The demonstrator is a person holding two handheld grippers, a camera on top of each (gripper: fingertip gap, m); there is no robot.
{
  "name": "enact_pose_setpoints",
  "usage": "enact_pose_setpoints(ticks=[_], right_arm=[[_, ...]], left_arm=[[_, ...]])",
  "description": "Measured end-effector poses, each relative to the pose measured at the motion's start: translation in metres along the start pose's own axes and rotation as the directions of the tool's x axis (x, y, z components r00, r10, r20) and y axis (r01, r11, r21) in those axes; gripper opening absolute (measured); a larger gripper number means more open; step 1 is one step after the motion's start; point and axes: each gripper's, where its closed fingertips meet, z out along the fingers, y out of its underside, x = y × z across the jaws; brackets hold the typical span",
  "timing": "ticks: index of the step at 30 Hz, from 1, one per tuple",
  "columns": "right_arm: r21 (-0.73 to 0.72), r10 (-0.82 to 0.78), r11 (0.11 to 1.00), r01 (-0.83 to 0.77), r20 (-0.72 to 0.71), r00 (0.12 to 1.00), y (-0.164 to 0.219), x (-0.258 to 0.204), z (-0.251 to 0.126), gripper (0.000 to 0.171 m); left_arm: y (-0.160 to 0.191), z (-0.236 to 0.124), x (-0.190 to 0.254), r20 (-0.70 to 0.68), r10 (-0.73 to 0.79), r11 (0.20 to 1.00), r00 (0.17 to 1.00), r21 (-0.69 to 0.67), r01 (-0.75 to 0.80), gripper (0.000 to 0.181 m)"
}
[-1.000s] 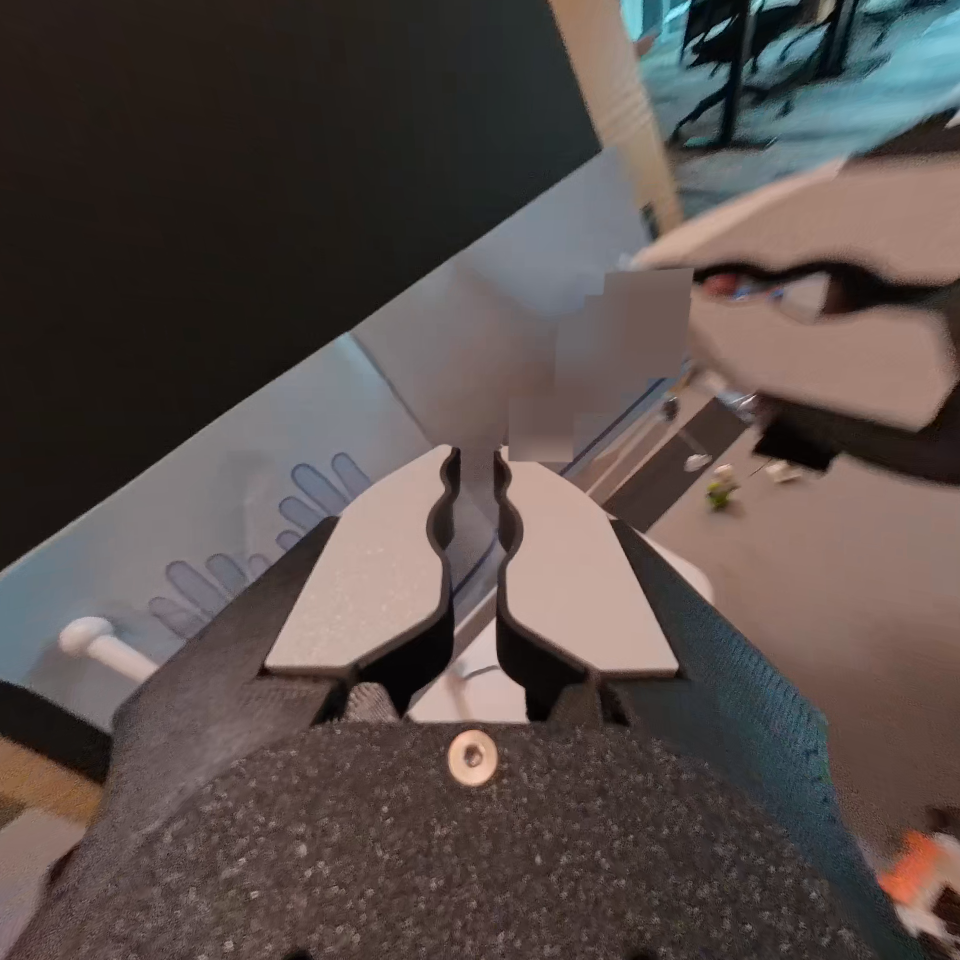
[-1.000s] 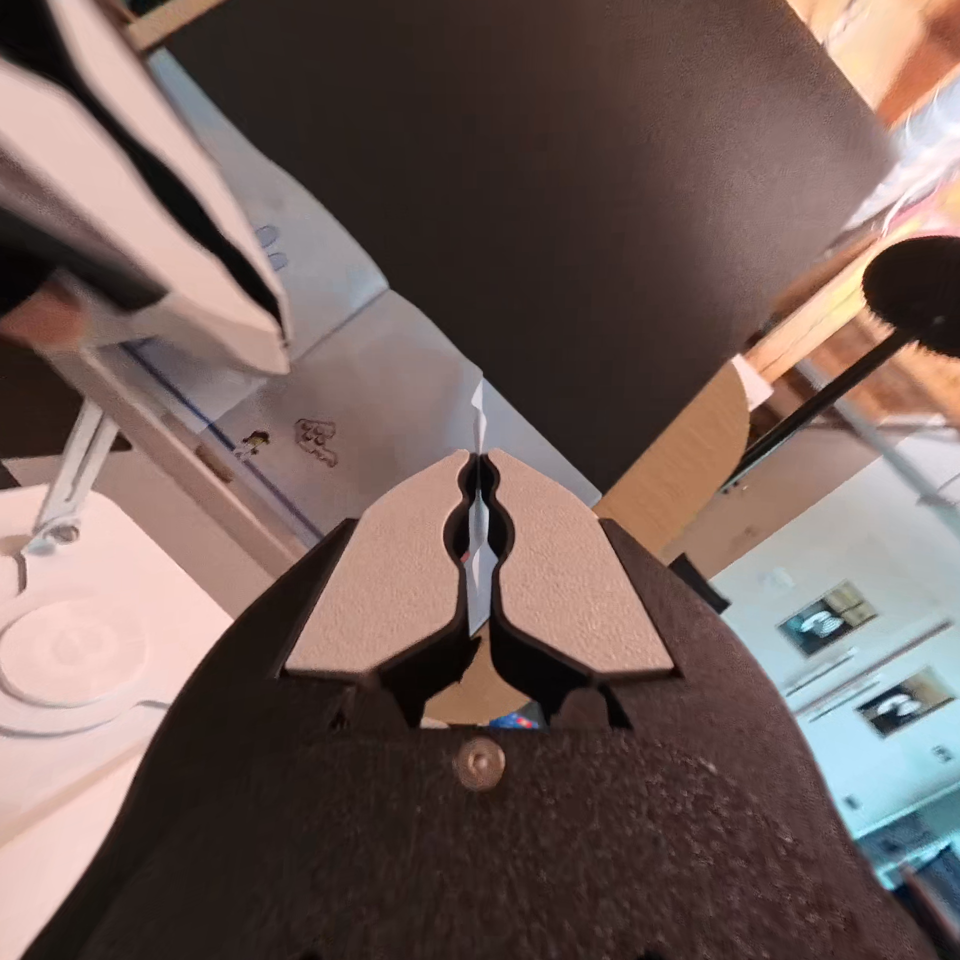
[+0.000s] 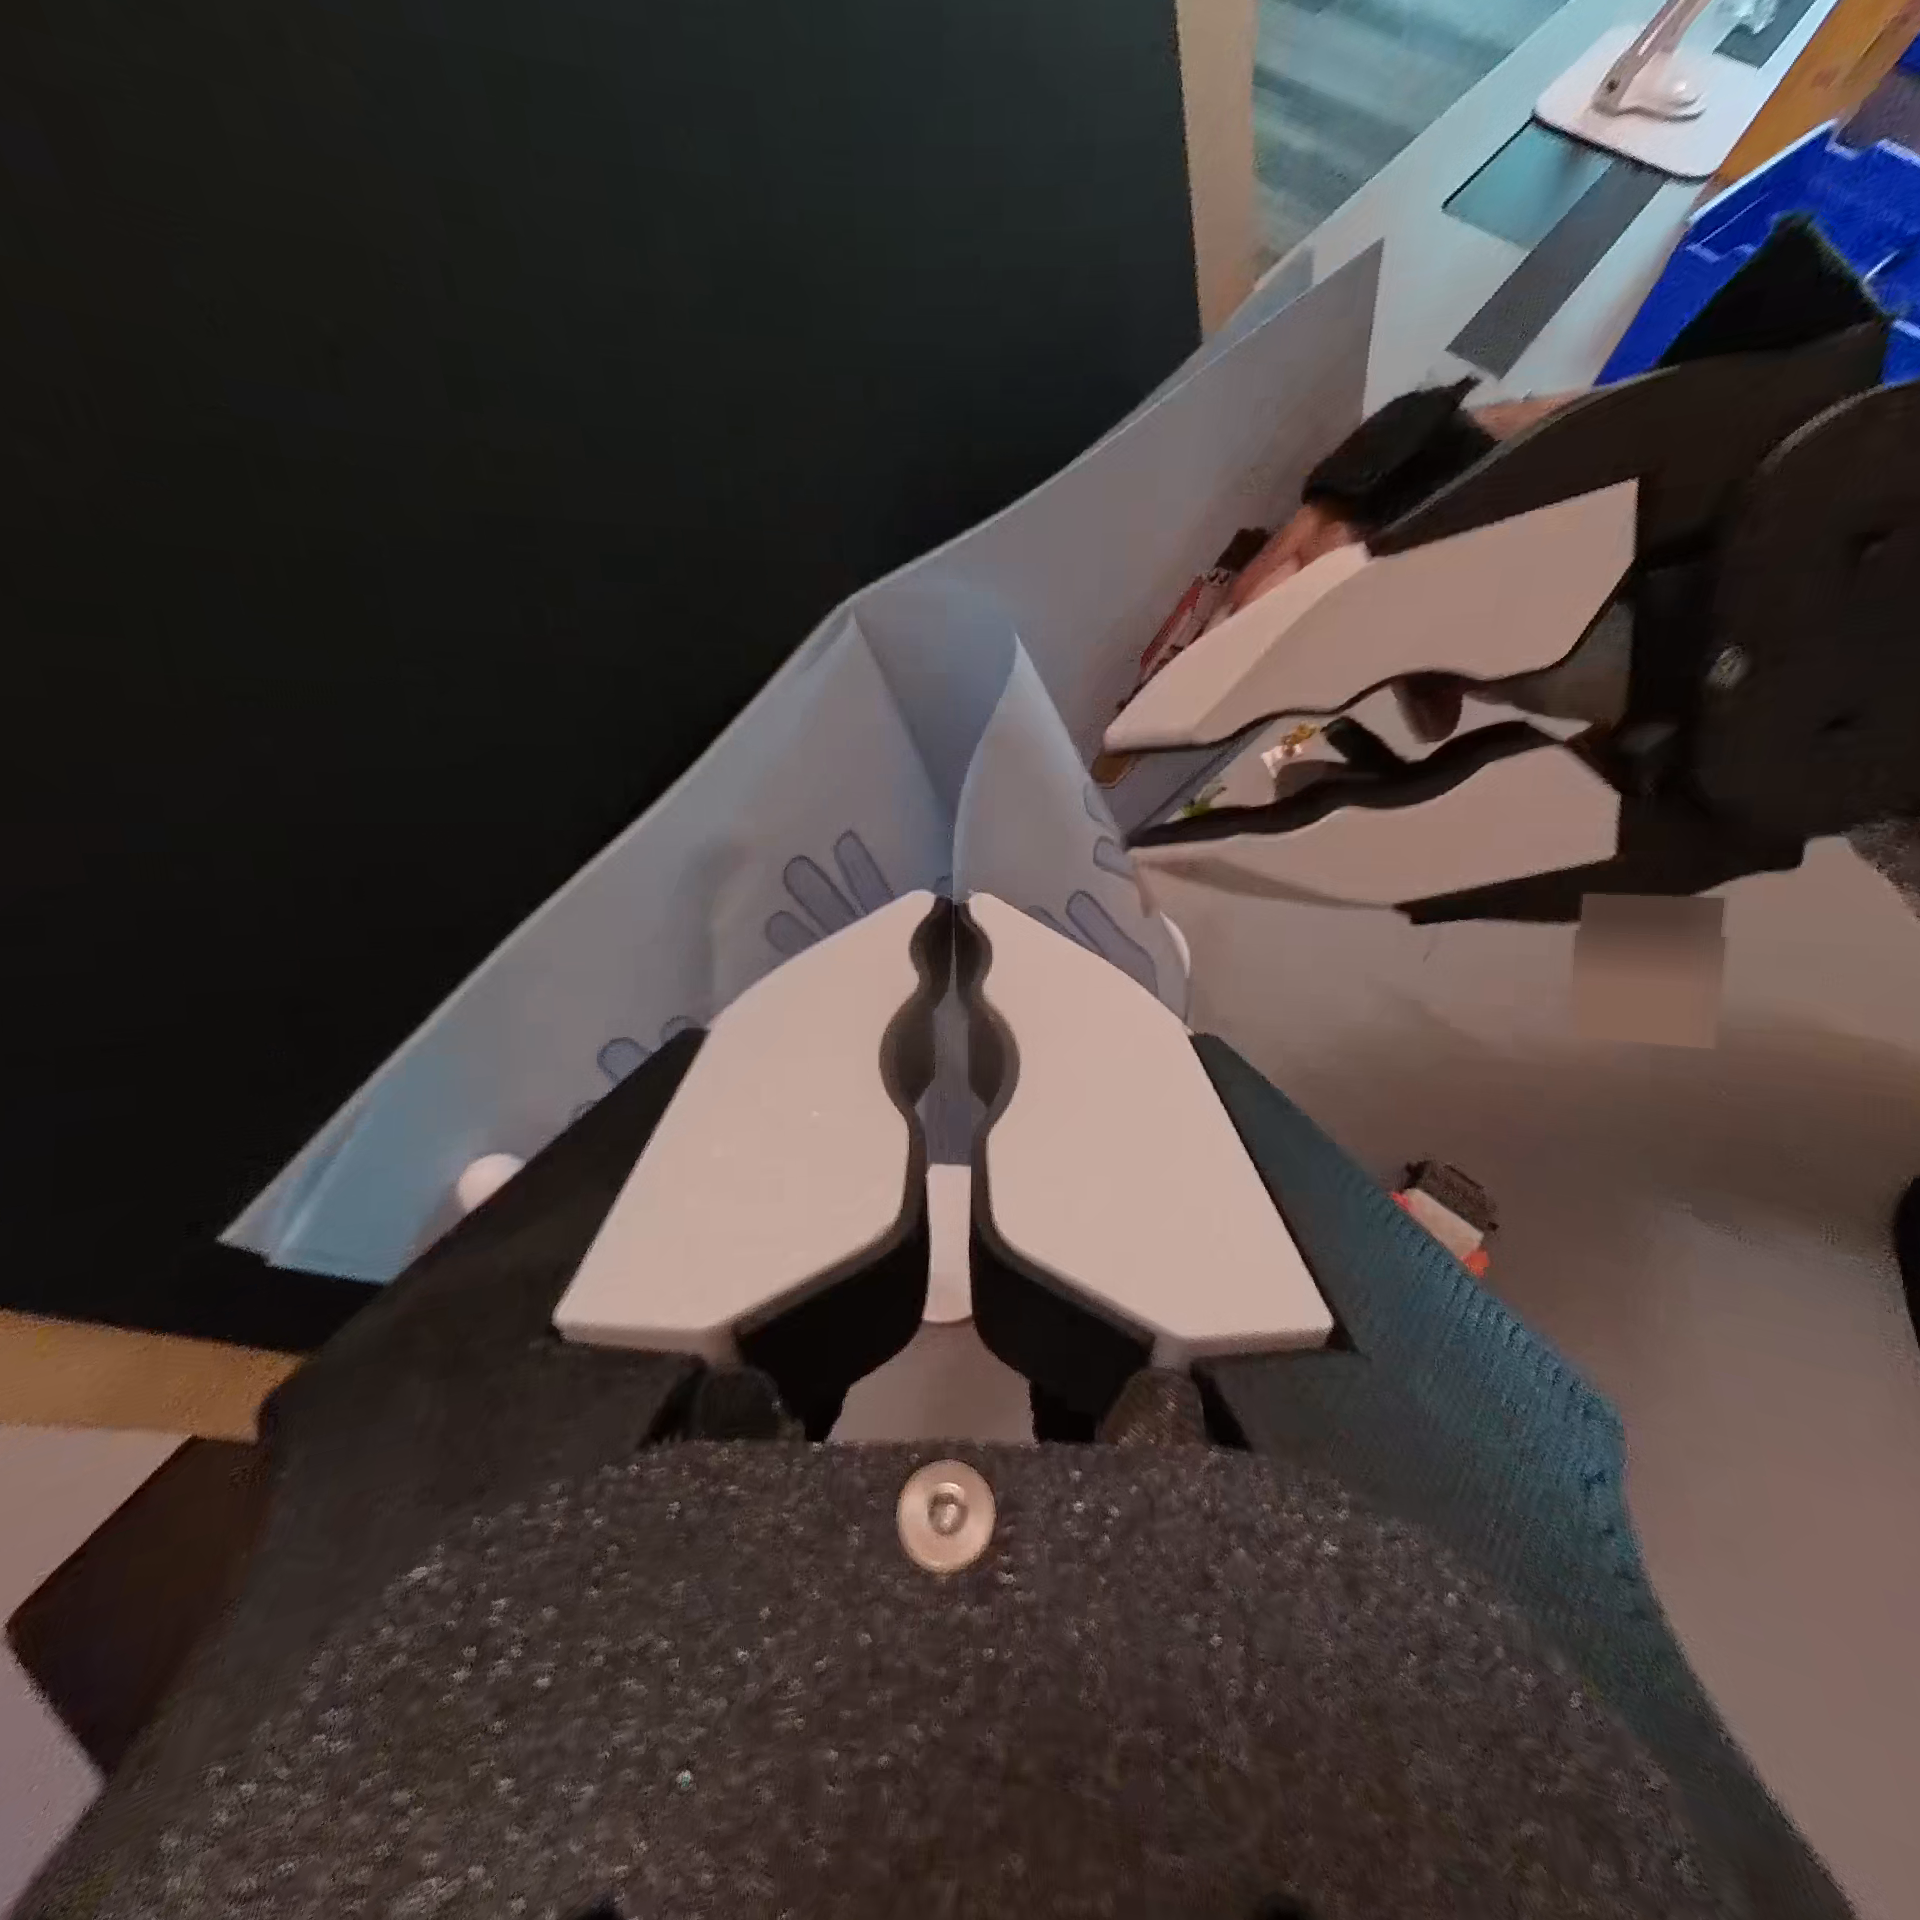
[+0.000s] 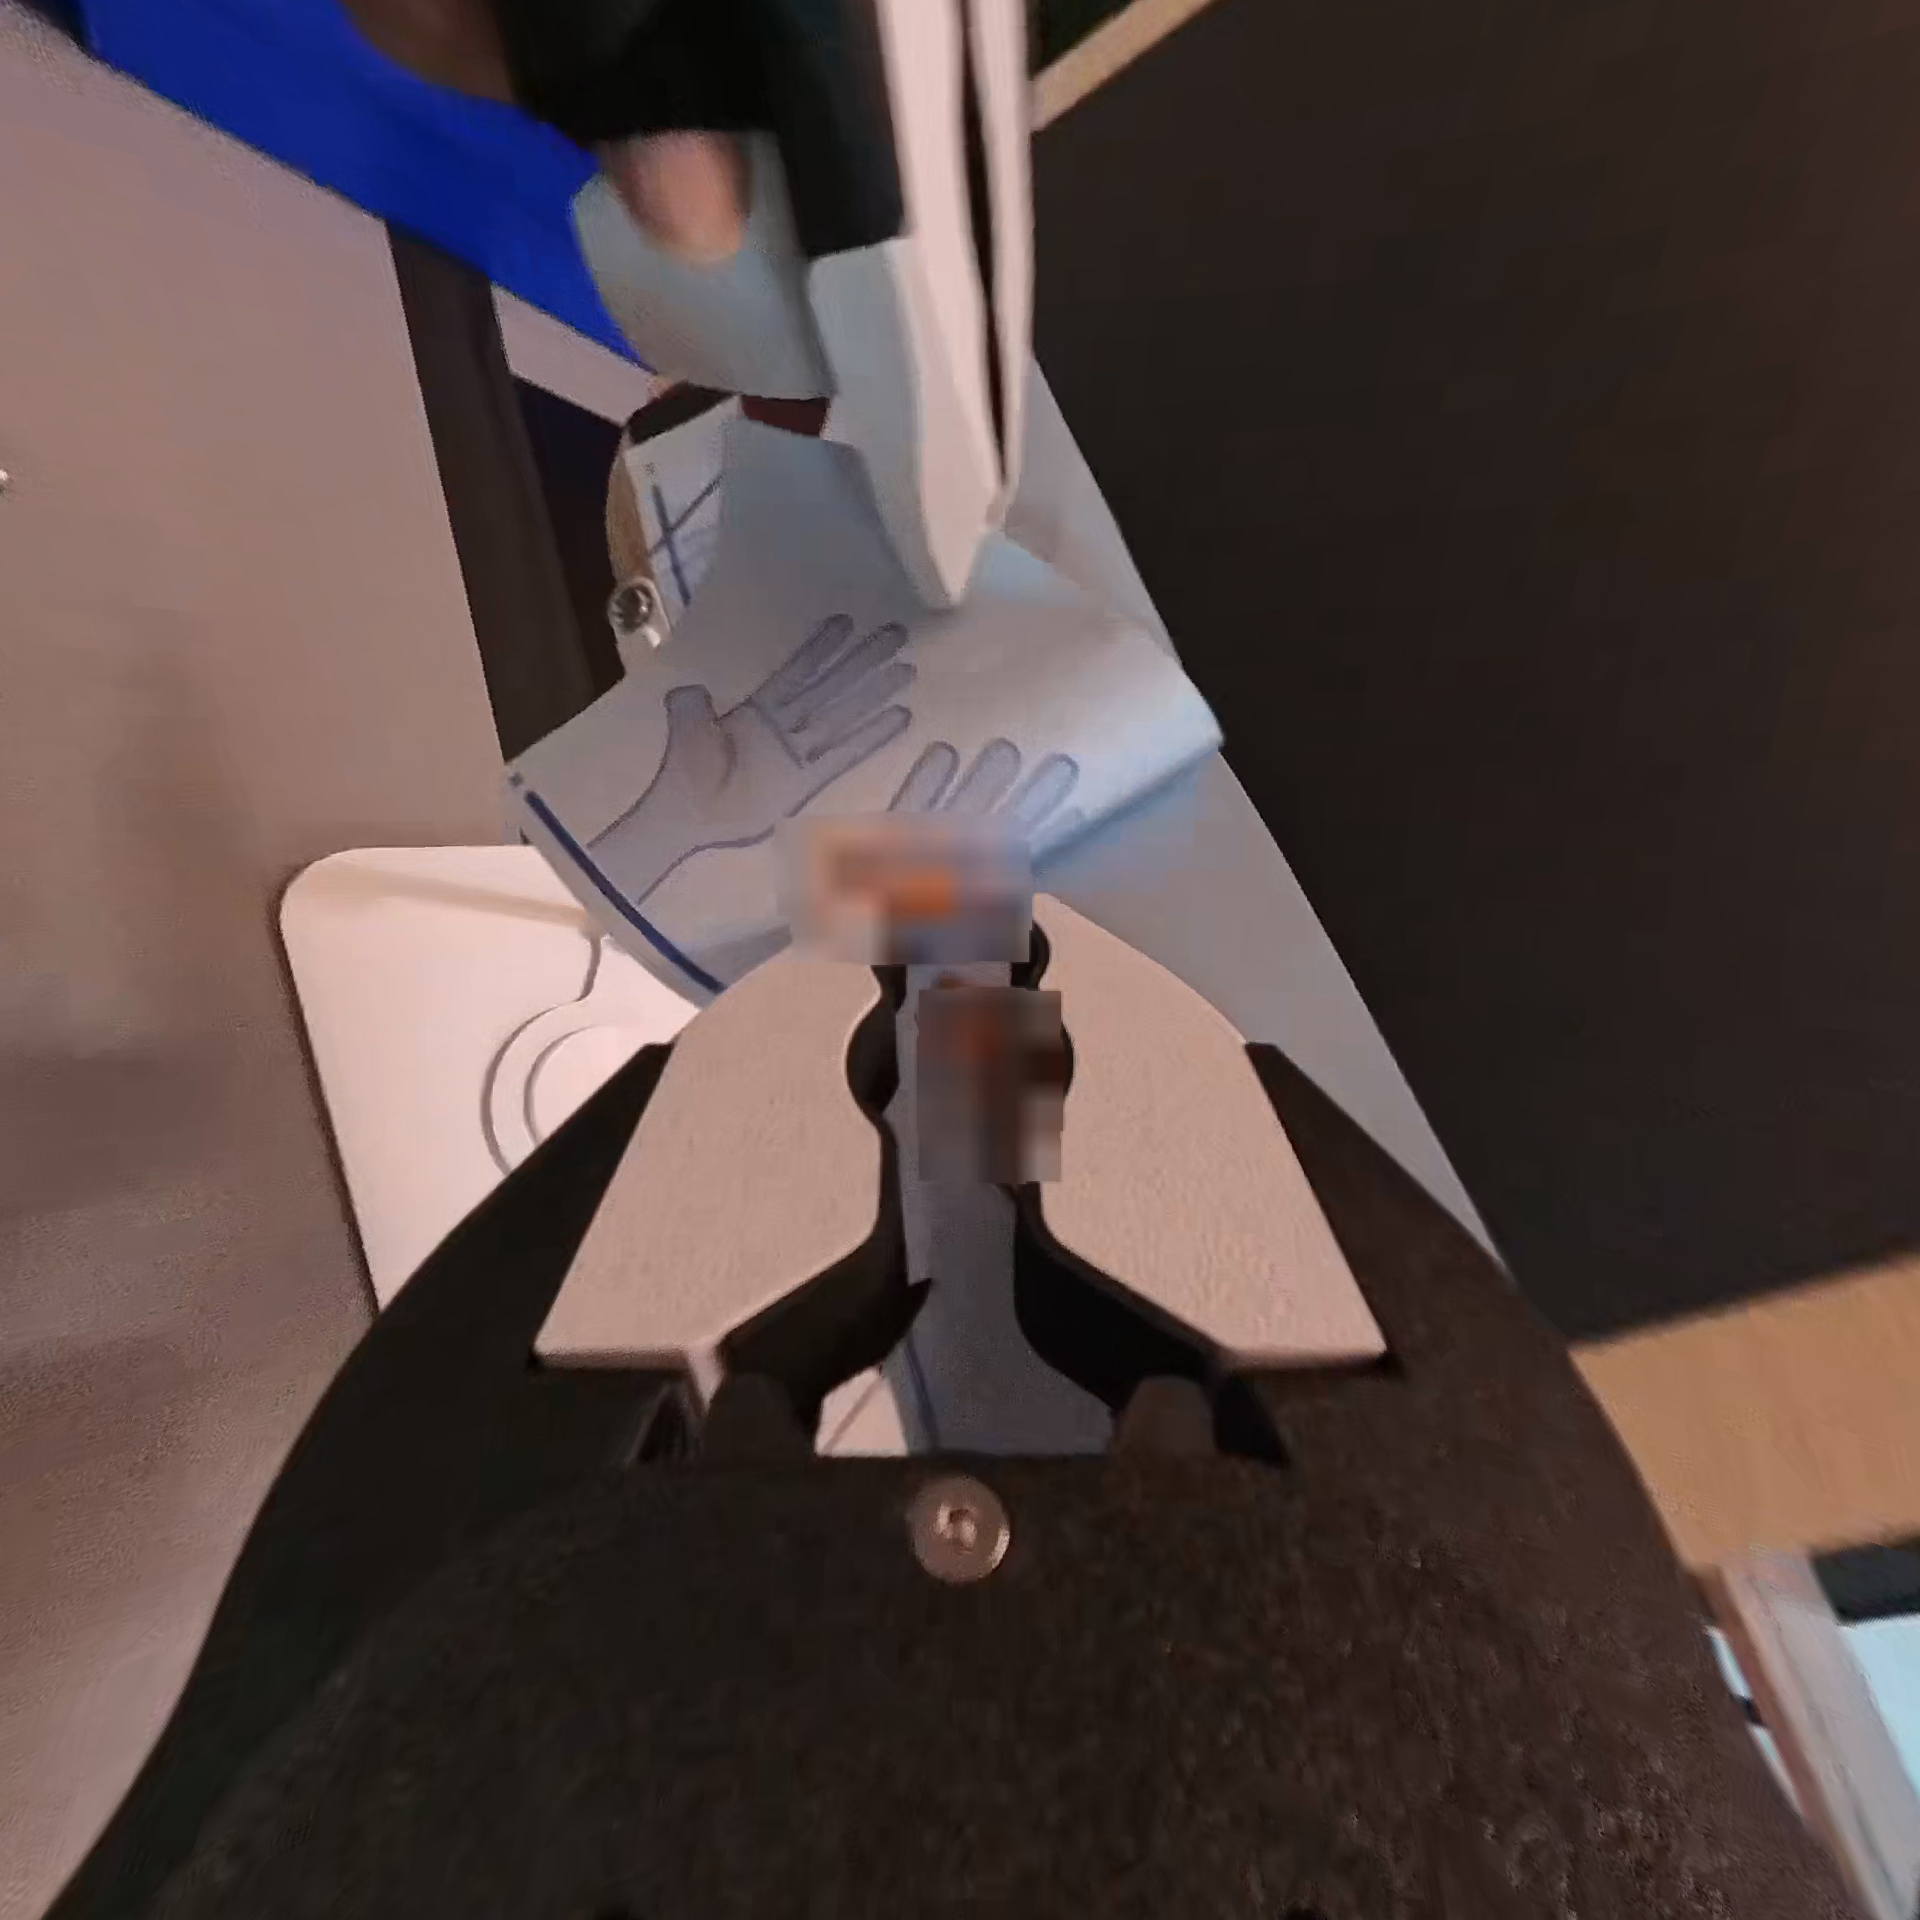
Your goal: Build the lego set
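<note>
left gripper (image 3: 951,914) clenched on pale-blue instruction sheet (image 3: 935,707), frame centre | right gripper (image 4: 961,966) parted around the sheet's edge | grey desk (image 3: 1507,1091) lower right, small lego piece (image 3: 1444,1216) on it | black panel (image 3: 468,416) filled upper left

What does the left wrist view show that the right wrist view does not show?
Only the left wrist view: an orange and white brick on the grey table, and the right tool from the side, open around the booklet's edge. Only the right wrist view: a white base plate and a blue sleeve. Both: the light blue booklet with drawn hands, and the left tool shut on it.
</note>
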Motion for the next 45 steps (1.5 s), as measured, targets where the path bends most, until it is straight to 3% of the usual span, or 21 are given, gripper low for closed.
enact_pose_setpoints(ticks=[4,8,13,18,28,32,36,42,45], right_arm=[[-0.089,-0.028,0.996,0.022,-0.065,0.997,-0.003,0.005,0.028,0.021],[-0.134,-0.002,0.991,-0.018,-0.147,0.989,0.005,0.010,0.038,0.022],[-0.123,-0.007,0.992,-0.017,-0.192,0.981,0.006,0.011,0.039,0.023],[-0.063,-0.002,0.998,-0.013,-0.230,0.973,-0.002,0.013,0.040,0.032],[-0.045,-0.133,0.991,0.127,-0.173,0.976,-0.017,0.001,0.051,0.032],[-0.030,-0.137,0.991,0.134,-0.148,0.979,-0.018,-0.005,0.052,0.030],[-0.030,-0.136,0.991,0.134,-0.147,0.980,-0.017,-0.005,0.052,0.030],[-0.041,-0.139,0.990,0.134,-0.145,0.980,-0.015,-0.003,0.052,0.030],[-0.072,-0.127,0.990,0.118,-0.143,0.982,-0.013,-0.002,0.055,0.030]], left_arm=[[-0.005,-0.014,-0.014,0.067,0.021,1.000,0.998,0.009,-0.021,0.005],[-0.011,-0.048,-0.027,0.160,-0.004,0.988,0.987,0.152,-0.021,0.008],[0.034,-0.067,-0.054,0.313,-0.034,0.990,0.949,0.143,-0.012,0.008],[0.067,-0.043,-0.053,0.238,-0.120,0.986,0.964,0.145,0.087,0.011],[0.056,-0.025,-0.047,0.042,-0.291,0.929,0.956,0.252,0.272,0.011],[0.044,-0.038,-0.043,-0.143,-0.356,0.860,0.923,0.336,0.384,0.013],[0.045,-0.030,-0.046,-0.131,-0.370,0.865,0.920,0.313,0.393,0.017],[0.039,-0.021,-0.053,-0.015,-0.338,0.885,0.941,0.334,0.324,0.005],[0.046,-0.027,-0.056,0.018,-0.358,0.853,0.934,0.413,0.319,0.004]])
